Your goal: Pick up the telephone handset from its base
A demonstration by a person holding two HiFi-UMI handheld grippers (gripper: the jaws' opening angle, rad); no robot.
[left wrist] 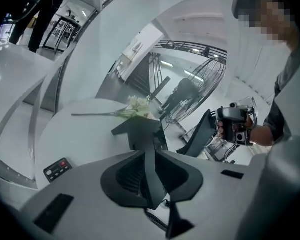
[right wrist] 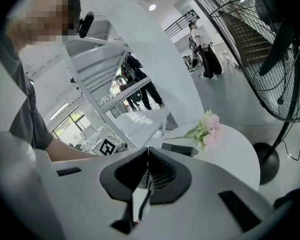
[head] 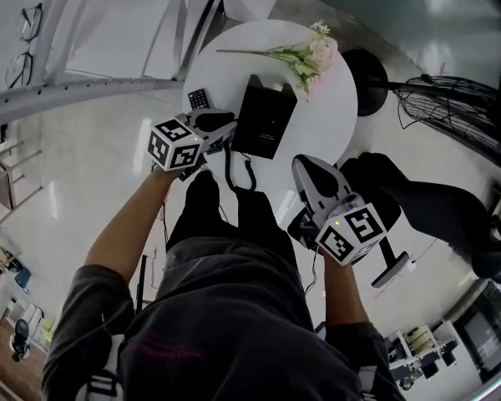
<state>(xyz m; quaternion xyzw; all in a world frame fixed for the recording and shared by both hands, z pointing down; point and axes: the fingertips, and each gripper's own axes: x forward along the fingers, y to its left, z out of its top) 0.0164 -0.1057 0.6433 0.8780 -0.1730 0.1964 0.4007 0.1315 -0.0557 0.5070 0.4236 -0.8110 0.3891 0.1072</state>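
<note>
On the round white table, the biggest thing in view, a black telephone base lies near the middle. Beyond the table's far right edge a floor fan stands with its wire grille showing.

At the table's near left edge the left gripper has its jaws pinched on the telephone handset, which shows edge-on as a dark slab between them. The handset sits just beside the base's left side; whether it is fully clear of the base is hard to tell. The right gripper hangs off the table's near edge, apart from the phone. Its jaws are pressed together at the tips with nothing caught between them.

A bunch of pale flowers lies across the far part of the table, stems pointing left. A small dark remote rests at the left rim, just beyond the left gripper. A coiled cord droops from the handset over the table's near edge.
</note>
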